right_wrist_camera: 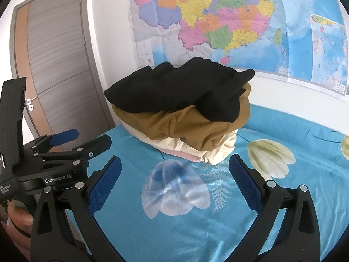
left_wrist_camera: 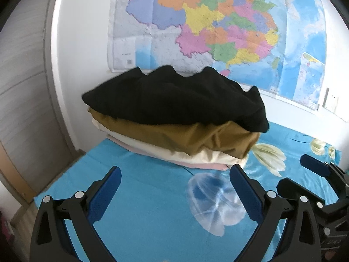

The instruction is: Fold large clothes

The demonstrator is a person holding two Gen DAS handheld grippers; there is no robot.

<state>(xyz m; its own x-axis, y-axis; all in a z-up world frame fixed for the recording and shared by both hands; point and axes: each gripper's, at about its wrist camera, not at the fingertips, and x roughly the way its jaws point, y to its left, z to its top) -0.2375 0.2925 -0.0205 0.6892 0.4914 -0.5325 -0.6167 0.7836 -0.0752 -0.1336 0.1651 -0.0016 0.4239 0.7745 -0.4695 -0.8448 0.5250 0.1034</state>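
Observation:
A pile of folded clothes rests on the blue bed sheet [left_wrist_camera: 152,196] against the wall. On top lies a black garment [left_wrist_camera: 174,96] [right_wrist_camera: 174,89], under it a brown one [left_wrist_camera: 185,135] [right_wrist_camera: 185,124], then a cream one [left_wrist_camera: 170,152] [right_wrist_camera: 218,150] and a pink one [left_wrist_camera: 196,164] [right_wrist_camera: 185,154]. My left gripper [left_wrist_camera: 175,172] hangs open in front of the pile, nothing between its blue pads. My right gripper [right_wrist_camera: 175,163] is open too, short of the pile. In the right wrist view the left gripper [right_wrist_camera: 80,138] shows at left, open.
A large coloured map [left_wrist_camera: 218,26] covers the wall behind the pile. A grey door [right_wrist_camera: 56,65] with a handle stands at the left. The sheet has printed flowers [right_wrist_camera: 174,192]. A wall socket [left_wrist_camera: 331,102] sits at right. A hand [right_wrist_camera: 17,216] holds the left gripper's handle.

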